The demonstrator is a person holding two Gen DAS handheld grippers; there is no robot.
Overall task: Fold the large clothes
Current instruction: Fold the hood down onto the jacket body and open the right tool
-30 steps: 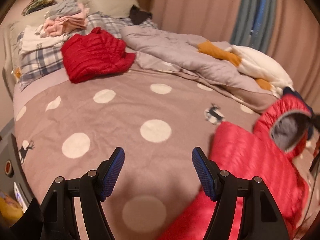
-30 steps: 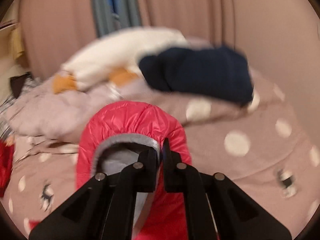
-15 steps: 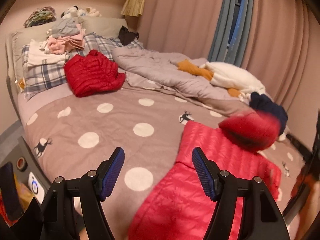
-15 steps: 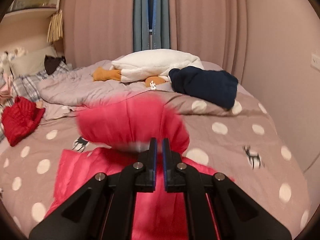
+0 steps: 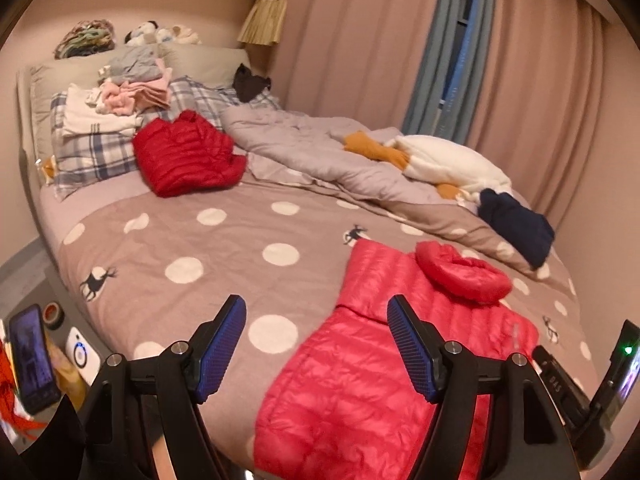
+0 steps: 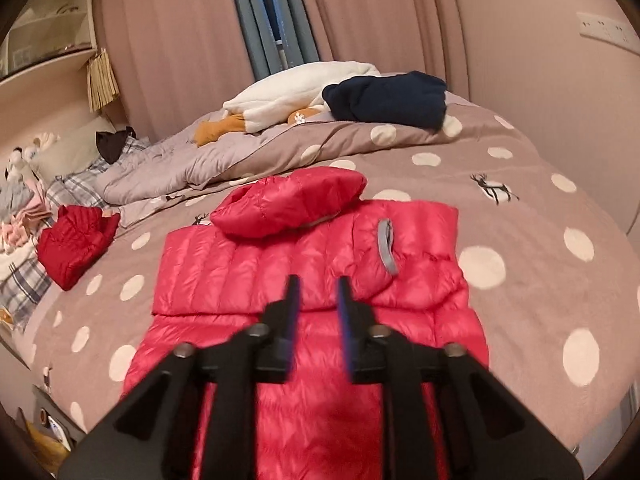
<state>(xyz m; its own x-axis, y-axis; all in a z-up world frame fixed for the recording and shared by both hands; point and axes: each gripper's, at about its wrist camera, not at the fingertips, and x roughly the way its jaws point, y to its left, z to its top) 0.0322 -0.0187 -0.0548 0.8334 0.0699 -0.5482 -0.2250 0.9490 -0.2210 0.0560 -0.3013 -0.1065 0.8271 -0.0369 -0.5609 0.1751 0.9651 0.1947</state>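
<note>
A pink-red hooded puffer jacket [image 5: 380,380] [image 6: 312,264] lies flat near the front edge of the dotted bed cover [image 5: 224,248]. Its sleeves are folded in across the body. The hood [image 5: 464,276] [image 6: 288,204] lies flipped down over the collar end. My right gripper [image 6: 318,284] hovers above the middle of the jacket. Its jaws are opening and nothing is between them. My left gripper [image 5: 315,308] hangs over the bed edge just left of the jacket. Its jaws stand wide, still opening a little, and are empty.
A folded dark red jacket [image 5: 188,158] [image 6: 74,240] sits by the plaid pillows under a clothes pile [image 5: 120,96]. A rumpled grey duvet [image 5: 312,152], a white plush toy [image 5: 452,160] and a navy garment [image 5: 516,224] [image 6: 392,100] line the far side. A phone [image 5: 32,356] stands beside the bed.
The right gripper held the hood, carried it over toward the jacket's body, then let go and drew back. The hood now rests on the jacket. The left gripper pulled back and rose.
</note>
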